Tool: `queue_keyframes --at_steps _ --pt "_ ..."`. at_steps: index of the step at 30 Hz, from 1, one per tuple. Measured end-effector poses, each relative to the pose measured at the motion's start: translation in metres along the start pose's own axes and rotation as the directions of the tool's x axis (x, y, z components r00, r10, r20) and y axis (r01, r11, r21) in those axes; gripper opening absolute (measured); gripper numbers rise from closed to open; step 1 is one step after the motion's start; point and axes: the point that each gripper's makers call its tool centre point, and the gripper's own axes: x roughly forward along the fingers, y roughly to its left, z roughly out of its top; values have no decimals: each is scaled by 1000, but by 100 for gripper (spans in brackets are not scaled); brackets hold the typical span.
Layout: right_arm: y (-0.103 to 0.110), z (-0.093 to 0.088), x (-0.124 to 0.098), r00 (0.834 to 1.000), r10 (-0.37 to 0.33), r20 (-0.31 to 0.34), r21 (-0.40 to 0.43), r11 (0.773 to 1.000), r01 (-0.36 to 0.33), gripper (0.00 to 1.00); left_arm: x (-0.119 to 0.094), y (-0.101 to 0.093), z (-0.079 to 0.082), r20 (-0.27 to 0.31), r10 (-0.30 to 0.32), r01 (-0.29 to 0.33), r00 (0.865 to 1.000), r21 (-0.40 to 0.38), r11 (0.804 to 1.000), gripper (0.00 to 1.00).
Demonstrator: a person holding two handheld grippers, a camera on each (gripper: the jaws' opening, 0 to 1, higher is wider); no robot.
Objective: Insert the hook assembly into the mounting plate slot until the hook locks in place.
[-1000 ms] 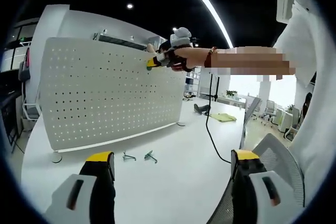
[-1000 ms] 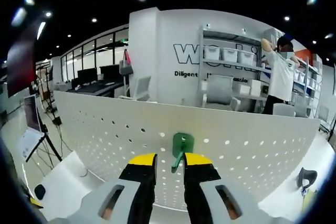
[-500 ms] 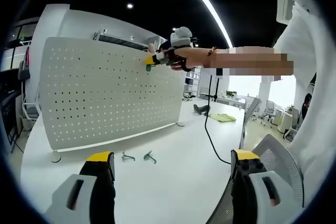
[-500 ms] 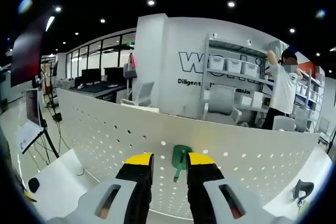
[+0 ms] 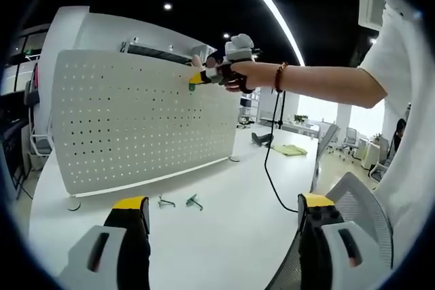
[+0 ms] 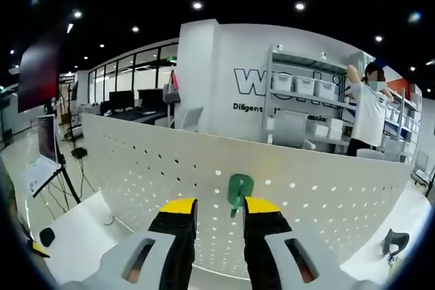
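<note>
1. The white bench (image 5: 224, 202) carries an upright white perforated mounting plate (image 5: 129, 120), which stands on small round feet.
2. A person's arm (image 5: 319, 83) reaches across to the plate's upper edge with the right hand-held gripper (image 5: 204, 77).
3. The left hand-held gripper (image 5: 221, 212) hangs low over the bench, its jaws wide apart and holding nothing.
4. In the right gripper view, the right hand-held gripper (image 6: 221, 205) is clamped on the green hook assembly (image 6: 239, 189), whose head lies against the plate's holes.
5. Two spare metal hooks (image 5: 180, 202) lie on the bench near the plate's foot.
</note>
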Motion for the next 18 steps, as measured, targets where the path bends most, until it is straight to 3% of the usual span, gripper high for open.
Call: queue_keyframes --at_steps 18 --pt "7 -33 -33 998 61 9 15 998 -61 26 4 -24 8 -26 10 -9 1000 34 999 92"
